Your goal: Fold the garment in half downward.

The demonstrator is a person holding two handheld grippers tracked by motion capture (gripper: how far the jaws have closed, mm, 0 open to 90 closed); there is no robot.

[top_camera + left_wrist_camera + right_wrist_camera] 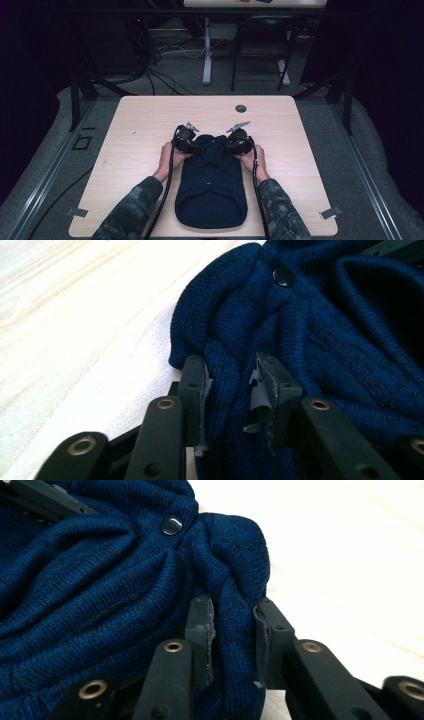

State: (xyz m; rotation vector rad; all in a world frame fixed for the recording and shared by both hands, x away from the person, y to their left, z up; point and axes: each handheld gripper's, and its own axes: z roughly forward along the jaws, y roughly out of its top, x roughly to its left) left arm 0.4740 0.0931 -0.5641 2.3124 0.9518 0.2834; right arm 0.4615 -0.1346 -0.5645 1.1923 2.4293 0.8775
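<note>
Garment: a dark navy knitted garment [212, 182] lies flat at lower centre of the pale wooden table [140, 125].
Left gripper [186, 141]: jaws pinch a knit fold at the garment's upper left corner.
Right gripper [239, 141]: clamps the upper right corner likewise, seemingly to lift or fold both corners together.

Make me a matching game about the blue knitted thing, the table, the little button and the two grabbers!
Things:
1. knitted garment
2. table
3. snap button
4. left gripper and right gripper

Descriptions:
A. small, round, dark and shiny
B. light wood with a round hole near the far edge
C. each shut on a fold of knit
D. dark blue, lying in the middle of the table

Pairs: 1-D, 2-B, 3-A, 4-C
</note>
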